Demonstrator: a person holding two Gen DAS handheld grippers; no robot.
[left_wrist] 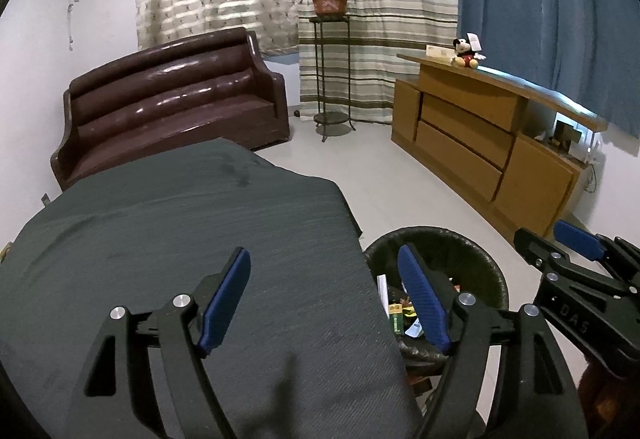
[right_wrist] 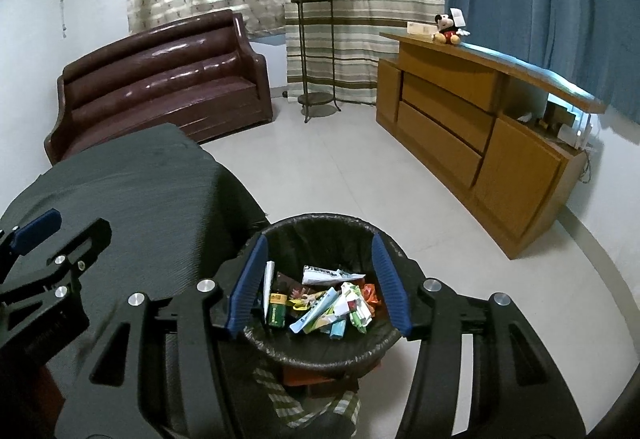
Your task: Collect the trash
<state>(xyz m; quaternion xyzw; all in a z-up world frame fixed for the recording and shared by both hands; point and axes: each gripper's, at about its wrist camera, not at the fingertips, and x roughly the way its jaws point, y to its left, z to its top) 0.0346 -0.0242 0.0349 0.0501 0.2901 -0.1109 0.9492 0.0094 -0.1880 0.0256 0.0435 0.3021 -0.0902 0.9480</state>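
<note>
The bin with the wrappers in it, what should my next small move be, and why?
Probably draw both grippers back from the bin and scan for more trash. The right gripper and left gripper are open and hold nothing, the wrappers lie inside the bin, and the grey cloth shows no litter.

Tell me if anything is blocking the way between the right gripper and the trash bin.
Nothing visible does. The right gripper hangs open and empty above the bin, whose mouth is uncovered, with wrappers lying inside. The grey-covered table sits off to the left of the bin, and the left gripper is over beside it.
</note>
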